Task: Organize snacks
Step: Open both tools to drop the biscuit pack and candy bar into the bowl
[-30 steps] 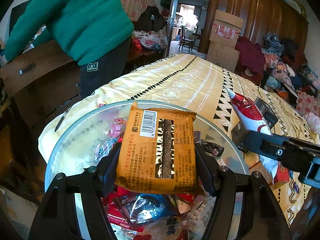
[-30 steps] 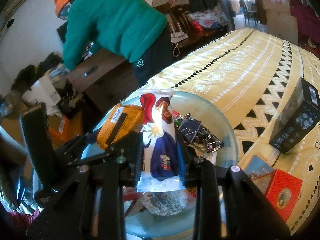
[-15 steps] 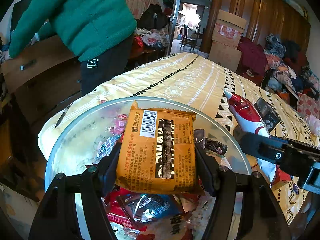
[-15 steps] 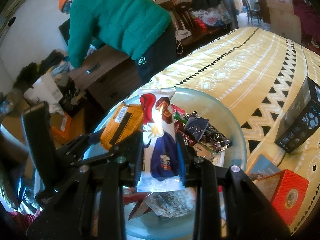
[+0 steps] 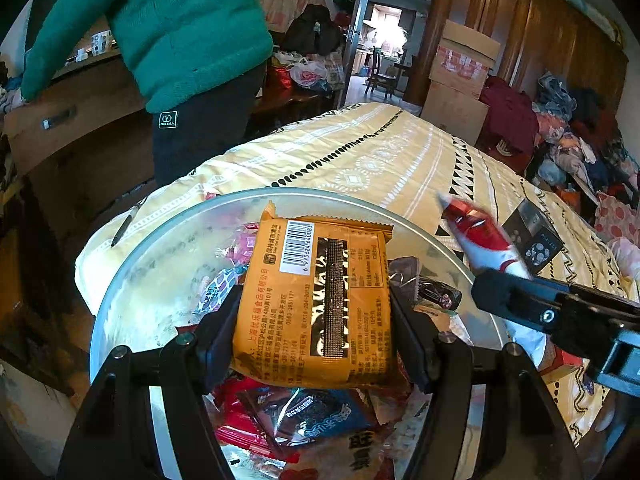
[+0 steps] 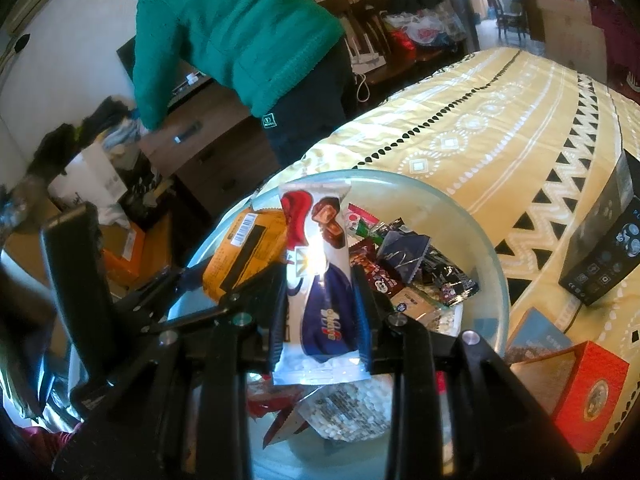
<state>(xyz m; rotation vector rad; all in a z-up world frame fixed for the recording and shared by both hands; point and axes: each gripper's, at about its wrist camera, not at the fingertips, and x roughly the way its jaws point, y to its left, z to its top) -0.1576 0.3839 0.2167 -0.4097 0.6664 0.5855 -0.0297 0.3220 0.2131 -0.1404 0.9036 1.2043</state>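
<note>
My left gripper is shut on an orange snack packet, barcode side up, held above a round glass bowl of wrapped snacks. In the right wrist view that orange packet shows at the left. My right gripper is shut on a white, red and blue snack bar, upright over the same glass bowl. From the left wrist view the right gripper's finger and its snack bar come in from the right.
The bowl sits on a yellow patterned cloth. A black box, a red box and a blue booklet lie to the right. A person in a green top bends over a wooden dresser beyond the table.
Both grippers keep their hold over the bowl. The person in green has leaned further toward the dresser.
</note>
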